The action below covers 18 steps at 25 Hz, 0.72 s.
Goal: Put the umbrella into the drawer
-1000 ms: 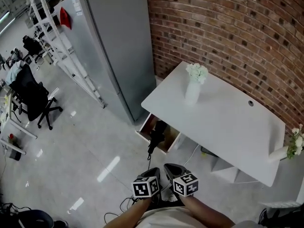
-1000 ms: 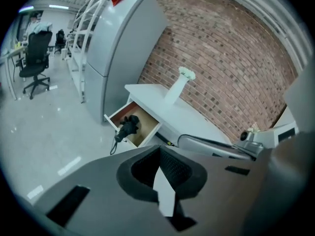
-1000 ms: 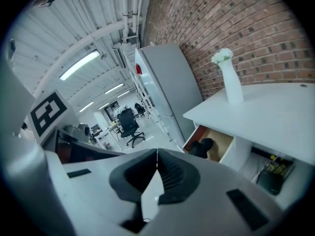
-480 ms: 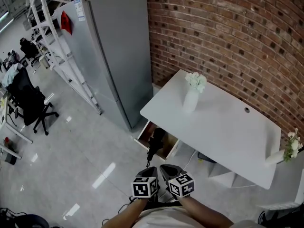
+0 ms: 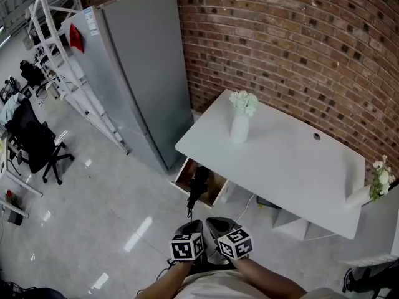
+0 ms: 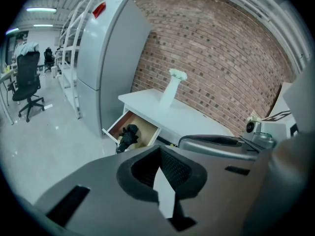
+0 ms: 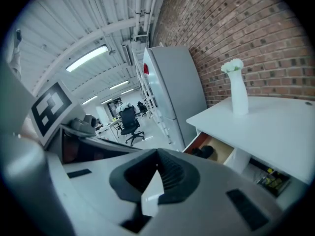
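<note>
The black, lumpy folded umbrella [image 5: 198, 184] lies in the open wood-lined drawer [image 5: 182, 174] under the end of the smooth white desk [image 5: 293, 167] nearest the grey fridge [image 5: 140, 73], one end reaching over the drawer's front rim. The left gripper [image 6: 160, 149] and right gripper [image 7: 157, 152] sit side by side, well apart from the drawer, each with its ribbed dark jaws pressed together on nothing.

Office space — swivel chair [image 5: 34, 143], white desk [image 5: 280, 161]
</note>
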### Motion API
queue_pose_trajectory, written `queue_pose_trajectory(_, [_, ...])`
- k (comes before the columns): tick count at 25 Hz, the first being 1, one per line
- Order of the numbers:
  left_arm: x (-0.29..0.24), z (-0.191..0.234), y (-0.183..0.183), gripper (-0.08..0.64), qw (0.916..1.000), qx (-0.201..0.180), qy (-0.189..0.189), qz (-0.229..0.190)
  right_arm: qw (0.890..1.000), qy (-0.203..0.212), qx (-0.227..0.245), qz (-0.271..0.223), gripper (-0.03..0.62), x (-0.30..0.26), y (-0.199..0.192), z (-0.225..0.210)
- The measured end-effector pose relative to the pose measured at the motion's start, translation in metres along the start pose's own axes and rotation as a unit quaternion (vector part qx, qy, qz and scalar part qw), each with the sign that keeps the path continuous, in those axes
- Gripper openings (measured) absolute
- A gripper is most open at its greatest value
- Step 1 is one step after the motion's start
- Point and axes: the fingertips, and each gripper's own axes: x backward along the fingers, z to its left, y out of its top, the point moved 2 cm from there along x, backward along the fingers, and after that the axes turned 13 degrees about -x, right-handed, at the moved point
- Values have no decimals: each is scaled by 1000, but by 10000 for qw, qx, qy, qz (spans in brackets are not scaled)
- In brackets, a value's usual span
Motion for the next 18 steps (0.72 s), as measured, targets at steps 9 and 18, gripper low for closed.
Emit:
queue_pose_trajectory(9, [-6,-26,-18,8,10000,-32,55,64,9999,-44,-64,99,17,29,-28,-12])
queue_pose_trajectory(18, [-6,-26,-30,8,9997,40,143,179,9997,34,-154,181,17,25,-38,-14])
